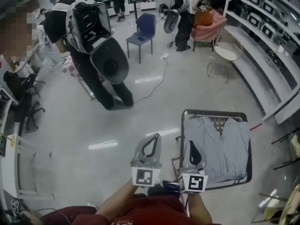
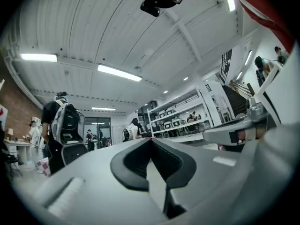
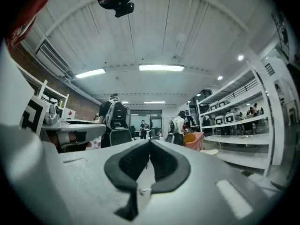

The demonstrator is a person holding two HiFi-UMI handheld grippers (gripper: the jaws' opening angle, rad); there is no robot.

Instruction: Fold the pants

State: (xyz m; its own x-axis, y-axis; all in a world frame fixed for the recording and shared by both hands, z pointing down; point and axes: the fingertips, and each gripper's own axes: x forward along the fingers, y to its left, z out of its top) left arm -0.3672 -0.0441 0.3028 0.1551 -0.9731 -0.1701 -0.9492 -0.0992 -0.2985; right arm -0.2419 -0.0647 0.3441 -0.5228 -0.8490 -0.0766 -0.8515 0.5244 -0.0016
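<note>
The pants, a light grey-blue garment, lie spread on a small black-framed table at the lower right of the head view. My right gripper is held up in front of me, showing over the table's left edge, jaws shut and empty. My left gripper is beside it over bare floor, left of the table, also shut with nothing between its jaws. The left gripper view shows its closed tips pointing across the room. The right gripper view shows its closed tips likewise; the pants are not seen in either.
A person in black with a backpack stands on the floor ahead at left. Further back are a blue chair, a pink armchair, another person and a round white side table. White shelves run along the right.
</note>
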